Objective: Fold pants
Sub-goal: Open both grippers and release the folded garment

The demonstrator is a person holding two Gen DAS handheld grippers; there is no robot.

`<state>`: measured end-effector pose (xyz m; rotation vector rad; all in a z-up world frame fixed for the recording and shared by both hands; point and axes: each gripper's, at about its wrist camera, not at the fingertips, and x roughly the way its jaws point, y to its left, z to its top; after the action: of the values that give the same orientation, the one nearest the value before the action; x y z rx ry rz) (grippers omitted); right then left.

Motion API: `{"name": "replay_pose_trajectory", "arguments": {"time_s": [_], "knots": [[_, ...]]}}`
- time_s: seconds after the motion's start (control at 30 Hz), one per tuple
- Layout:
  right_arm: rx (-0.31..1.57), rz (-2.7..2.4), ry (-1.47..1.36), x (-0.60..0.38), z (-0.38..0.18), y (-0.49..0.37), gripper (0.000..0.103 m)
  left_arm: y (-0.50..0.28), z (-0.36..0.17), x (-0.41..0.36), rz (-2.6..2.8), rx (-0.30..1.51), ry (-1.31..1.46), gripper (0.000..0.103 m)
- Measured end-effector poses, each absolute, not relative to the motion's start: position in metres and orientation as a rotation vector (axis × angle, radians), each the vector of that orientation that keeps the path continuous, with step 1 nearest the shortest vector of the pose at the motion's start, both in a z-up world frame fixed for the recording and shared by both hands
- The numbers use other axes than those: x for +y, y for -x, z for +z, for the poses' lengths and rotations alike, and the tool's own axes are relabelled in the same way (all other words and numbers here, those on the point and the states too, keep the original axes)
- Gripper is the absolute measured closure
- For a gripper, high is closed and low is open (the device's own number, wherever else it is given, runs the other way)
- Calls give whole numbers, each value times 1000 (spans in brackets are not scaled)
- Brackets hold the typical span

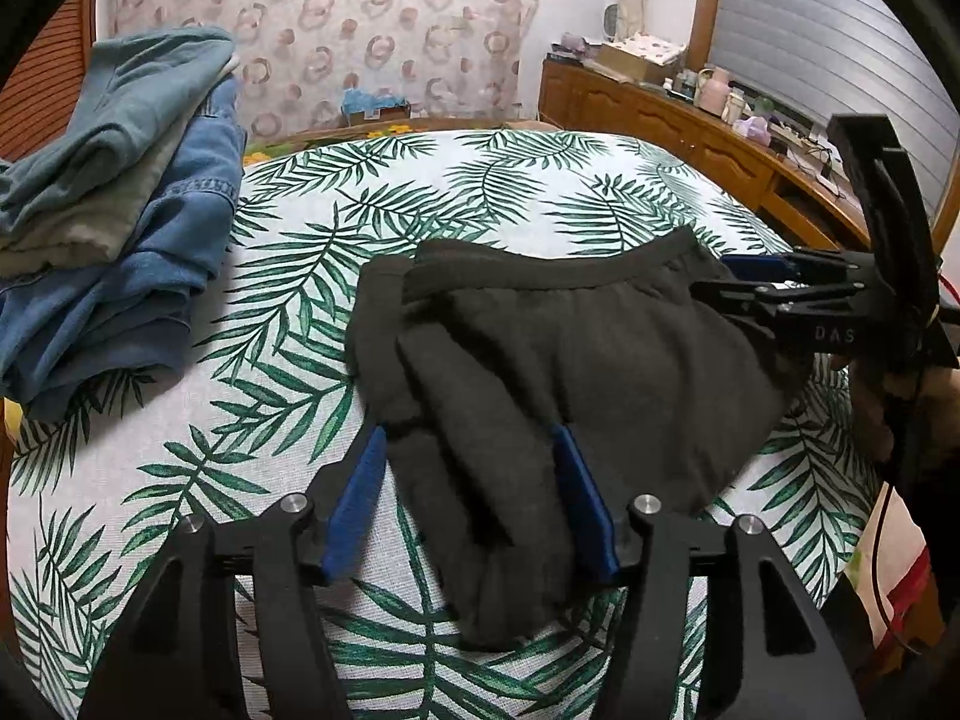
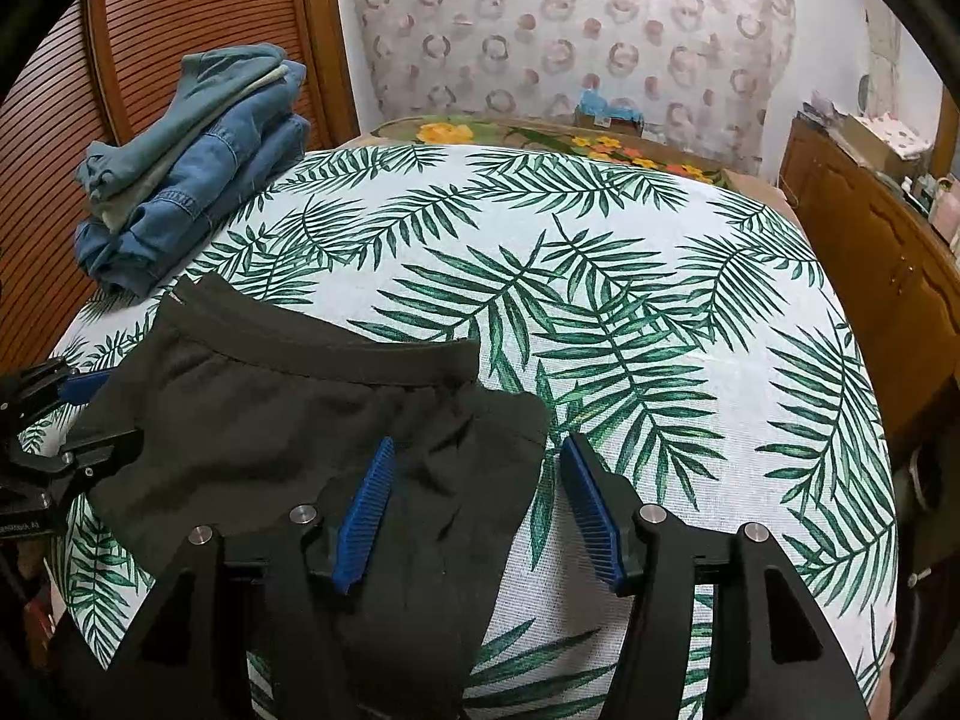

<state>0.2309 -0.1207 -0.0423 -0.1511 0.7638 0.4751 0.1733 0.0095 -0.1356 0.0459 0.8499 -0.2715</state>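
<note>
My main worry is the black pants [image 1: 558, 354] coming undone: they lie folded in a loose bundle on the bed [image 1: 492, 192], waistband toward the far side, and a bit of dark cloth sits between each pair of my fingers. If I pull away carelessly, a ribbed blue pad could snag the fabric and drag the top layer off the fold. My left gripper [image 1: 474, 504] has its fingers spread apart with cloth between them, not pinched; my right gripper [image 2: 480, 510] is likewise spread, one pad resting on the cloth, the other over the bedcover. A smaller risk is nudging the bundle toward the near edge.

The bed wears a white cover printed with green palm leaves. A stack of folded jeans [image 1: 120, 222] sits at its far left. A patterned curtain [image 2: 570, 30] hangs behind, a wooden sideboard [image 1: 660, 114] runs along the right.
</note>
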Motion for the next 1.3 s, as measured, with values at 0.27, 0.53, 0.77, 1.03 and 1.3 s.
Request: {"name": "replay_pose_trajectory", "arguments": {"time_s": [0.27, 0.53, 0.77, 1.03, 1.3], "knots": [[764, 475, 151, -121, -42, -230, 43, -173, -132, 11, -268, 877, -52, 27], [764, 476, 151, -121, -42, -231, 43, -175, -104, 16, -250, 797, -47, 27], [764, 476, 151, -121, -42, -230, 42, -200, -105, 19, -261, 814, -24, 27], [764, 475, 153, -121, -42, -230, 42, -221, -118, 20, -268, 865, -21, 35], [764, 476, 153, -121, -42, -230, 42, -230, -131, 24, -279, 906, 5, 35]]}}
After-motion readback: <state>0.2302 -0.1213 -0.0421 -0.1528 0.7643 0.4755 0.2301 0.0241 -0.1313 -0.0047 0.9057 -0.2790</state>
